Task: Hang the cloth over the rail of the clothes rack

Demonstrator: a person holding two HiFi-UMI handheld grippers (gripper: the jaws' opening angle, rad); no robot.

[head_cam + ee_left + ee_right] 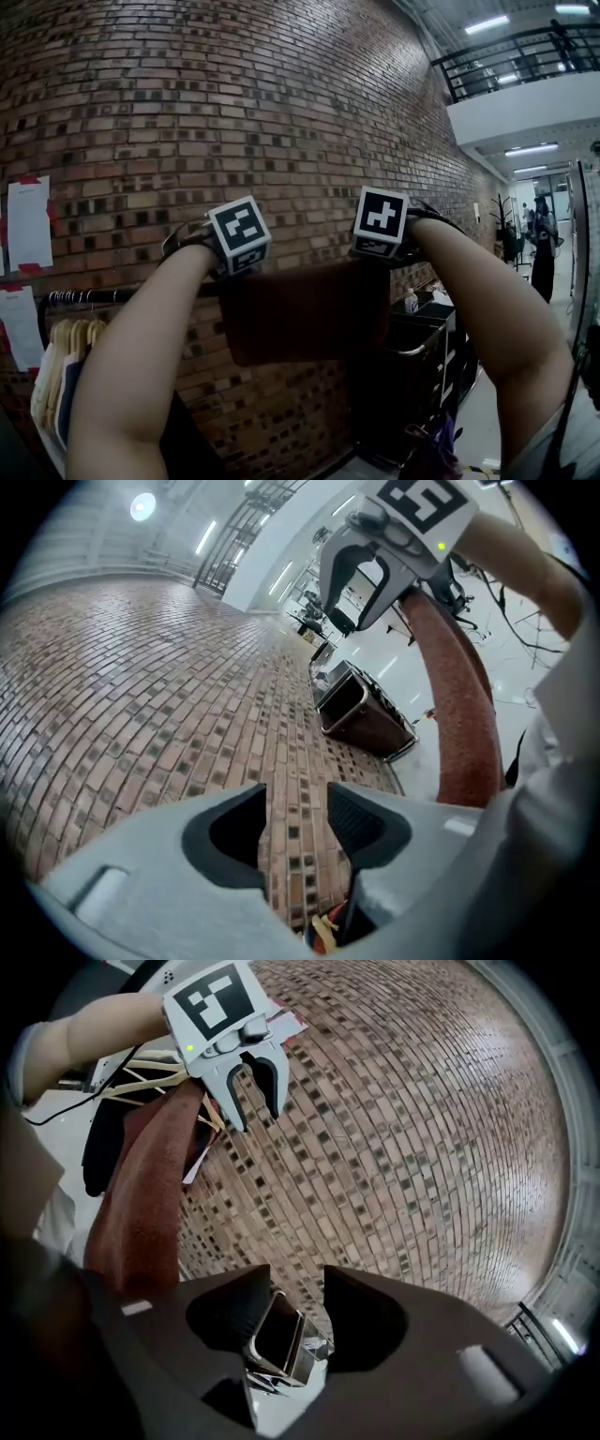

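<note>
A rust-brown cloth [305, 319] hangs draped over the dark rail [94, 296] of the clothes rack, in front of the brick wall. Both grippers are held up just above its top edge, the left gripper [239, 246] over its left end and the right gripper [380, 234] over its right end. In the left gripper view the left gripper [295, 822] is open, with only brick wall between its jaws. The right gripper [295, 1312] is likewise open and empty. Each view shows the other gripper open beside the cloth [459, 714] [141, 1194].
Wooden hangers with garments [66, 375] hang on the rail at the left. White papers [28, 220] are taped to the brick wall [234, 112]. A black cart [422, 366] stands below right of the cloth. A person [544, 244] stands far off at the right.
</note>
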